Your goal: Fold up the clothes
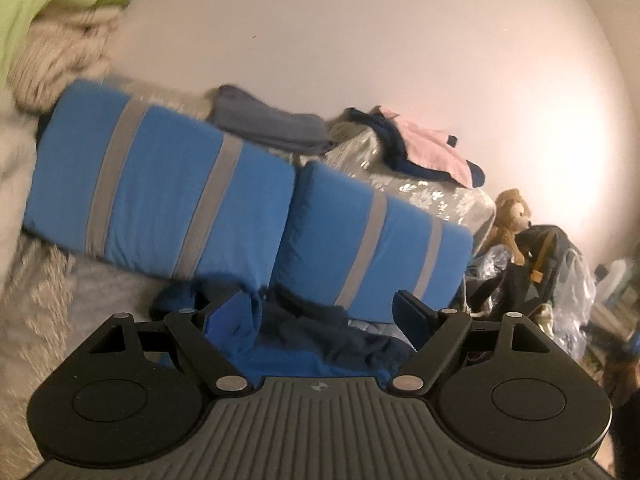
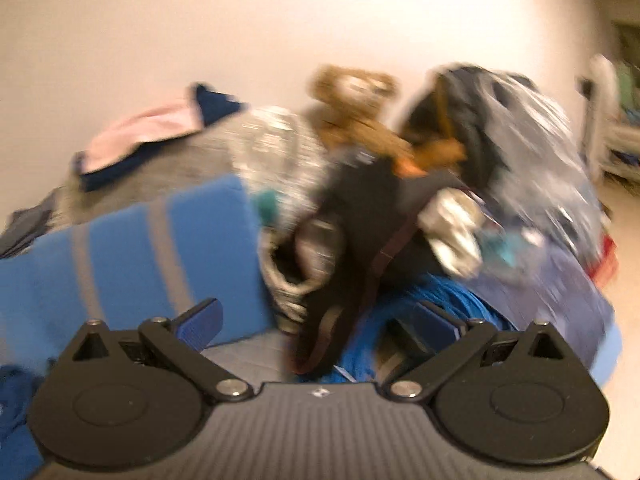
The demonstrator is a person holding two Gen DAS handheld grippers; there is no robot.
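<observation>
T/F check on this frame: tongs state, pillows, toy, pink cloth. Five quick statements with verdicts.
1. Both blue pillows carry grey stripes. True.
2. The right tongs are clamped on a garment. False: they stand open, nothing pressed between the fingers.
3. A brown stuffed toy sits right of the pillows. True.
4. The pink cloth lies on the floor. False: it rests atop the grey patterned bedding.
5. The left tongs are fully shut. False: they are open over dark blue fabric.

Both tools look alike: the left gripper (image 1: 320,312) and right gripper (image 2: 320,322) have a ribbed grey body, two round black discs, black link arms with silver screws, and blue finger pads (image 1: 224,314).
</observation>
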